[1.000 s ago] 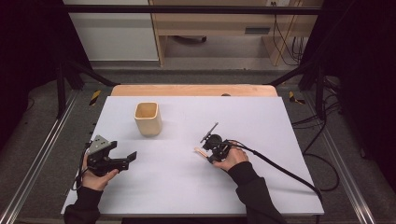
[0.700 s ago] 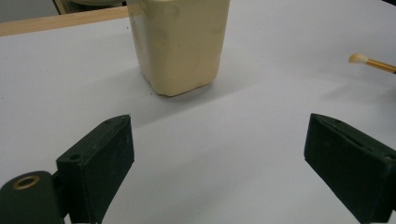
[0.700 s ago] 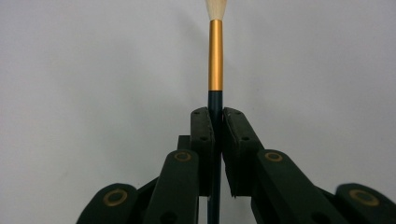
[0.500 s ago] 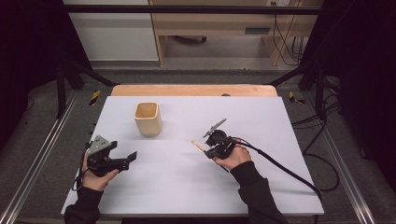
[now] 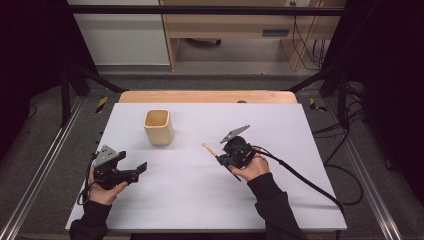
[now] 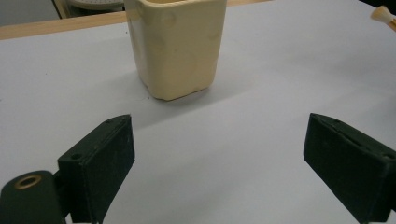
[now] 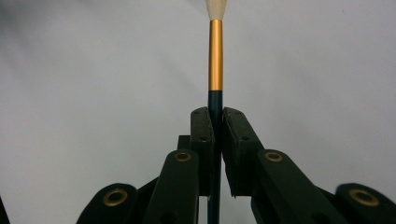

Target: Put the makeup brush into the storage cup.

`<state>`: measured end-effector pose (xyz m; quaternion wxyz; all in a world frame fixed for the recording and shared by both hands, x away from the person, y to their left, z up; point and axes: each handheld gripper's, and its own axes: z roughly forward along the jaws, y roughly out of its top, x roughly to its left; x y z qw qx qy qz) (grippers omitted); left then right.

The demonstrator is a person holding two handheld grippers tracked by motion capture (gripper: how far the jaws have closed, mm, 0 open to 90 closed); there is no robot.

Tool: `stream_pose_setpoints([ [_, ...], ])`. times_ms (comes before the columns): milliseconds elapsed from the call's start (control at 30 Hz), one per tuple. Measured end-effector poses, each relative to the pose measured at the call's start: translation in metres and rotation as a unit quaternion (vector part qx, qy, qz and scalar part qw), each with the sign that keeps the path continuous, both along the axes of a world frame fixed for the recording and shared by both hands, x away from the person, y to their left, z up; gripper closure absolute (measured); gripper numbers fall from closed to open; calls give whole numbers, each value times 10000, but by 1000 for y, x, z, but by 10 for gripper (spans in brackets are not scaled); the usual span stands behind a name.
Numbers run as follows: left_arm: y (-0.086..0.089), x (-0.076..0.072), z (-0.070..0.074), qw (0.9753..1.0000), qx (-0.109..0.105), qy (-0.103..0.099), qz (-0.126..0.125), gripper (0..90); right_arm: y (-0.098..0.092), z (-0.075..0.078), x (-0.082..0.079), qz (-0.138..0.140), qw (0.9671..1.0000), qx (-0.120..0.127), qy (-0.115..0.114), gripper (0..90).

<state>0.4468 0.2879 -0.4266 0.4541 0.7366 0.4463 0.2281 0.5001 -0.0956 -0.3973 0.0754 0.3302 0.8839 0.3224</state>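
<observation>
Right claw [image 7: 215, 126] clamps brush [image 7: 215, 60] | left claw [image 6: 219, 158] spread wide, facing cup [image 6: 175, 46]

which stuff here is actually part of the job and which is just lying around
Part of the job:
- brush, clamped in the right gripper
- cream cup, standing upright on the white table
- left gripper, jaws wide apart, facing the cup

Just lying about:
- yellow-and-black tool on the floor at left
- another yellow-and-black tool on the floor at right
- wooden bench behind the table

A lab-like recording bay: white-topped table [image 5: 300, 130] inside a metal frame [image 5: 200, 9], loose cables [image 5: 305, 45] on the floor.
</observation>
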Motion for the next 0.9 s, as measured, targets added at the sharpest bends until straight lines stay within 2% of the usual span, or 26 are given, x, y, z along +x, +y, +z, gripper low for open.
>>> stream_pose_setpoints([
  [100,0,-1,0,10000,-45,0,7,84,-1,4,-2,-17,9998,206,-73,832],
  [233,0,-1,1,10000,-89,-17,14,86,-2,11,-2,50,9982,523,-305,832],
  [367,1,-2,2,9999,-155,-46,21,88,-2,15,-3,60,9968,677,-417,832],
  [533,1,-4,4,9997,-239,-95,18,93,-2,20,-6,87,9932,1000,-588,832],
  [667,-1,-6,7,9995,-275,-150,-19,95,-3,22,-10,119,9890,1229,-816,832],
  [733,-2,-7,8,9994,-296,-171,-34,95,-2,23,-12,133,9857,1387,-945,832],
  [767,-2,-7,8,9994,-292,-173,-50,95,-2,23,-12,133,9857,1387,-945,832],
  [833,-2,-8,9,9993,-308,-190,-64,95,-2,23,-12,104,9840,1471,-999,832],
  [867,-2,-8,9,9993,-320,-199,-60,95,-2,24,-12,86,9822,1535,-1083,832],
  [900,-2,-8,10,9992,-331,-206,-56,95,-2,24,-12,86,9822,1535,-1083,832],
])
